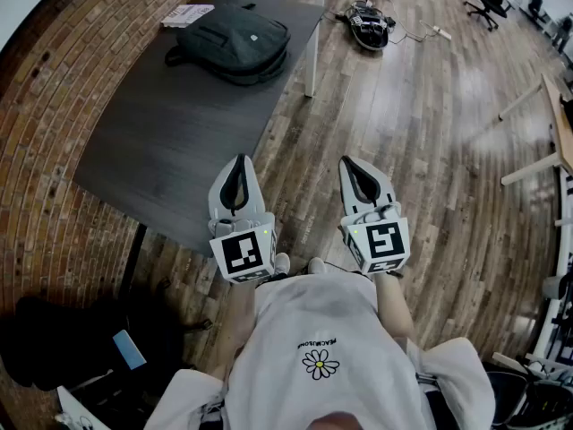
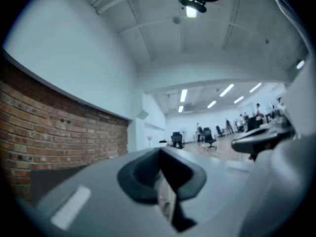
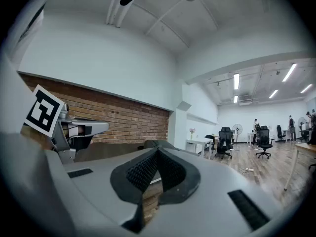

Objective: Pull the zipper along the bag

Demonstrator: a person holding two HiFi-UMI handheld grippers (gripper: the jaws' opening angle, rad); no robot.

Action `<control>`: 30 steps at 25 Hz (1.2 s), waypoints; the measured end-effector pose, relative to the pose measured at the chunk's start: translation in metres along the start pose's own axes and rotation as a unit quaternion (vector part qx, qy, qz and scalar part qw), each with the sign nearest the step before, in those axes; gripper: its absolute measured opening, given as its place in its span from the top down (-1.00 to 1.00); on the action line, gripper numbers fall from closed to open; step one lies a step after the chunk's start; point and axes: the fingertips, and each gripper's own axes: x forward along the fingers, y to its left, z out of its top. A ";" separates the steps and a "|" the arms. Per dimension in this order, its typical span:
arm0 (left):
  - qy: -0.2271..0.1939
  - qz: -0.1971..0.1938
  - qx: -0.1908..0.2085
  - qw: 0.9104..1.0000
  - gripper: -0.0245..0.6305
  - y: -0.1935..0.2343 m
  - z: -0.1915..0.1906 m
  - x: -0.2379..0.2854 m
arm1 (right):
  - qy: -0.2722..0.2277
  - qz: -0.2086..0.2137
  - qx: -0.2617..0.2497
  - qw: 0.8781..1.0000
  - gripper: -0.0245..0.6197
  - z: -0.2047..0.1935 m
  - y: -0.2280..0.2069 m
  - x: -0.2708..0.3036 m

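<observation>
Two tools, both closed and empty, point level with the work well apart from them. At nine o'clock in the head view a brick wall [image 1: 54,150] of rough red-brown courses curves round the dark grey counter [image 1: 170,141], a flat matte slab. At the counter's far end, about eleven o'clock from the tools, lies the black backpack [image 1: 235,43]. It is soft fabric, rounded and slumped flat, with a printed booklet [image 1: 188,12] just beside it at its ten o'clock. Its zipper is too small to make out from here.

The left tool [image 1: 237,173] has a pale grey moulded shell and black pads pressed together with nothing between them. The right tool [image 1: 356,170], at its three o'clock, is the same, its ribbed pads meeting tip to tip. Beyond that runs a glossy wood-plank floor [image 1: 430,133].

The step in hand looks like the approach. To do it well, walk up to the backpack before opening either tool. One tool should then pin the limp fabric near the zipper's start while the other pinches the pull tab, since the cloth would likely bunch without that anchor. Pull along the curve of the track, not straight across it.
</observation>
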 end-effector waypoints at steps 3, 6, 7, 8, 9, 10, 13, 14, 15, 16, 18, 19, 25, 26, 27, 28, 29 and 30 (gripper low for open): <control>0.002 0.003 0.001 1.000 0.91 -0.007 0.001 0.000 | 0.003 0.002 0.001 1.000 0.93 -0.002 -0.008 -0.004; 0.001 0.007 0.001 1.000 0.91 -0.013 0.002 0.003 | 0.004 0.006 0.001 1.000 0.93 -0.005 -0.016 -0.007; 0.000 0.009 0.000 1.000 0.91 -0.014 0.001 0.004 | 0.005 0.008 0.002 1.000 0.93 -0.006 -0.018 -0.008; 0.000 0.012 -0.002 1.000 0.91 -0.015 0.000 0.004 | 0.007 0.010 0.002 1.000 0.93 -0.009 -0.019 -0.009; -0.001 0.016 -0.003 1.000 0.91 -0.015 -0.002 0.004 | 0.011 0.014 0.003 1.000 0.93 -0.014 -0.019 -0.011; -0.002 0.020 -0.005 1.000 0.91 -0.016 -0.004 0.003 | 0.015 0.017 0.006 1.000 0.93 -0.020 -0.020 -0.013; 0.004 0.033 -0.013 0.999 0.91 -0.016 -0.014 0.001 | 0.022 0.025 0.032 0.999 0.92 -0.033 -0.026 -0.016; 0.009 0.036 -0.016 0.999 0.90 -0.015 -0.018 0.000 | 0.024 0.028 0.041 0.999 0.92 -0.035 -0.026 -0.018; 0.014 0.039 -0.019 0.999 0.91 -0.013 -0.022 -0.001 | 0.025 0.031 0.044 0.998 0.92 -0.036 -0.026 -0.019; 0.018 0.043 -0.021 0.999 0.91 -0.010 -0.025 -0.001 | 0.026 0.033 0.040 0.998 0.92 -0.037 -0.025 -0.019; 0.019 0.051 -0.022 0.998 0.91 -0.004 -0.029 0.005 | 0.025 0.034 0.026 0.999 0.92 -0.037 -0.028 -0.017; 0.016 0.054 -0.022 0.998 0.91 -0.001 -0.029 0.009 | 0.024 0.033 0.022 0.999 0.92 -0.037 -0.030 -0.014; 0.006 0.050 -0.009 0.999 0.90 0.007 -0.029 0.045 | 0.029 0.025 0.036 0.999 0.92 -0.047 -0.048 0.002; 0.005 0.048 -0.007 0.999 0.90 0.008 -0.029 0.053 | 0.029 0.026 0.037 0.999 0.92 -0.047 -0.050 0.007; 0.004 0.046 -0.005 0.999 0.90 0.009 -0.030 0.061 | 0.028 0.027 0.037 0.999 0.92 -0.047 -0.052 0.012; 0.004 0.043 -0.002 0.999 0.91 0.010 -0.031 0.070 | 0.026 0.028 0.035 0.999 0.92 -0.046 -0.054 0.019; 0.004 0.039 -0.001 0.999 0.90 0.010 -0.033 0.081 | 0.026 0.029 0.032 0.999 0.92 -0.046 -0.056 0.025; 0.003 0.036 -0.002 0.999 0.91 0.010 -0.035 0.091 | 0.025 0.030 0.028 0.999 0.92 -0.045 -0.059 0.033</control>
